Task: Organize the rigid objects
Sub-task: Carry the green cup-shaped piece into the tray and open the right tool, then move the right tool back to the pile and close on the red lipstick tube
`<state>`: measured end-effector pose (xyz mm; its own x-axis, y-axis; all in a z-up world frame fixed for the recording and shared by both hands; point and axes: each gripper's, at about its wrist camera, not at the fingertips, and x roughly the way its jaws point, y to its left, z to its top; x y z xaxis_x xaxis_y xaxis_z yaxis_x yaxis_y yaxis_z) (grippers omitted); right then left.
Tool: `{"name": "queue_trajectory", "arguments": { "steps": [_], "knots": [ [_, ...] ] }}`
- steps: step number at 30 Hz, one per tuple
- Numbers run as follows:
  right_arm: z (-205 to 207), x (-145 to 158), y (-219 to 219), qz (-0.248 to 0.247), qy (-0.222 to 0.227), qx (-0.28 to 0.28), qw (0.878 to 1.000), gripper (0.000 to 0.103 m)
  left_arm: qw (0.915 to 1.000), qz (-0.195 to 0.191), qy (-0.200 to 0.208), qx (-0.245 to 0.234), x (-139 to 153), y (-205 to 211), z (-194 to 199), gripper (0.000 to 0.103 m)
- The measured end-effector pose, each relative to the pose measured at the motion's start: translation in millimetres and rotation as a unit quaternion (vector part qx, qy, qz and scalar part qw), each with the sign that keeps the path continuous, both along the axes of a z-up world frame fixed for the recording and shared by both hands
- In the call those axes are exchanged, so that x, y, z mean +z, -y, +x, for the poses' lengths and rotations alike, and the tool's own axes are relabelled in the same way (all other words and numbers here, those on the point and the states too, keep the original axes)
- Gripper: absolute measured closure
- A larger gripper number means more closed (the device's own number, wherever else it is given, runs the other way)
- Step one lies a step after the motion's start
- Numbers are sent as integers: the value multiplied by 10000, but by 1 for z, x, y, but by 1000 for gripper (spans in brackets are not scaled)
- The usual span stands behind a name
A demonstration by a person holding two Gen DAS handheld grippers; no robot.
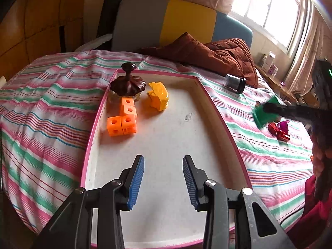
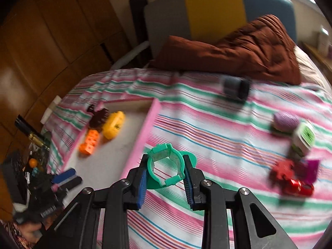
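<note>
A pink-rimmed box lid [image 1: 215, 103] [image 2: 143, 137] lies on the striped bed. Inside it sit orange cubes [image 1: 122, 120] [image 2: 89, 143], a yellow toy [image 1: 158, 98] [image 2: 114, 124] and a dark brown lidded piece [image 1: 127, 84] [image 2: 97, 115]. My left gripper [image 1: 164, 179] hangs open over the lid's near end, nothing between its blue pads. My right gripper [image 2: 165, 173] is shut on a green plastic ring piece [image 2: 166, 166] [image 1: 264, 116], held above the bedspread just right of the lid. On the bed lie red and magenta pieces [image 2: 292, 176] [image 1: 279, 129] and a black-capped jar [image 2: 235, 87] [image 1: 235, 82].
A brown quilt [image 1: 217, 56] [image 2: 238, 47] is heaped at the head of the bed. A purple ball [image 2: 285, 122] and a green-and-white container [image 2: 303, 141] lie at the right. A wooden wardrobe [image 2: 41, 41] stands left; a window [image 1: 269, 10] is at the far right.
</note>
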<state>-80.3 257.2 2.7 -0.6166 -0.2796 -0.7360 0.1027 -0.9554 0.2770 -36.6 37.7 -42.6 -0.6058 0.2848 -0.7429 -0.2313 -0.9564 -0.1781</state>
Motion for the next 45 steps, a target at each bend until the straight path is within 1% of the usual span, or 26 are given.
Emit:
{"name": "queue_trajectory", "arguments": {
  "steps": [6, 10, 14, 17, 24, 28, 34, 35, 36, 38, 40, 42, 45],
  "knots": [
    [-32, 14, 49, 127, -105, 383, 9991, 72, 10000, 35, -42, -43, 2, 1, 4, 64],
    [-59, 11, 83, 365, 55, 677, 9970, 72, 9999, 34, -27, -99, 3, 1, 6, 65],
    [-81, 5, 105, 564, 159, 813, 9950, 72, 10000, 26, -22, -93, 3, 4, 7, 64],
    [-92, 0, 112, 711, 237, 840, 9936, 72, 9999, 83, 7, -57, 3, 7, 6, 64],
    [-116, -16, 122, 1265, 418, 916, 9868, 72, 9998, 163, 63, -1, 3, 11, 4, 65],
    [-130, -20, 124, 1383, 440, 886, 9854, 72, 9998, 167, 55, -15, 4, 10, 4, 65],
    [-142, -28, 125, 1369, 447, 852, 9859, 71, 9998, 177, 70, -35, 3, 11, 4, 65],
    [-142, -29, 125, 1428, 436, 809, 9855, 67, 9998, 182, 68, -27, 3, 11, 3, 64],
    [-142, -29, 125, 1379, 430, 812, 9862, 65, 9998, 191, 67, -15, 3, 12, 3, 64],
    [-139, -27, 121, 1234, 400, 766, 9886, 57, 9998, 203, 79, -9, 2, 13, 1, 64],
    [-134, -24, 116, 1093, 345, 668, 9912, 55, 9997, 216, 82, 4, 1, 13, 1, 64],
    [-127, -20, 111, 937, 300, 581, 9935, 55, 9997, 208, 89, -11, 1, 13, 1, 64],
    [-116, -16, 106, 816, 270, 510, 9950, 52, 9997, 207, 79, -36, 1, 11, 3, 64]
  ]
}}
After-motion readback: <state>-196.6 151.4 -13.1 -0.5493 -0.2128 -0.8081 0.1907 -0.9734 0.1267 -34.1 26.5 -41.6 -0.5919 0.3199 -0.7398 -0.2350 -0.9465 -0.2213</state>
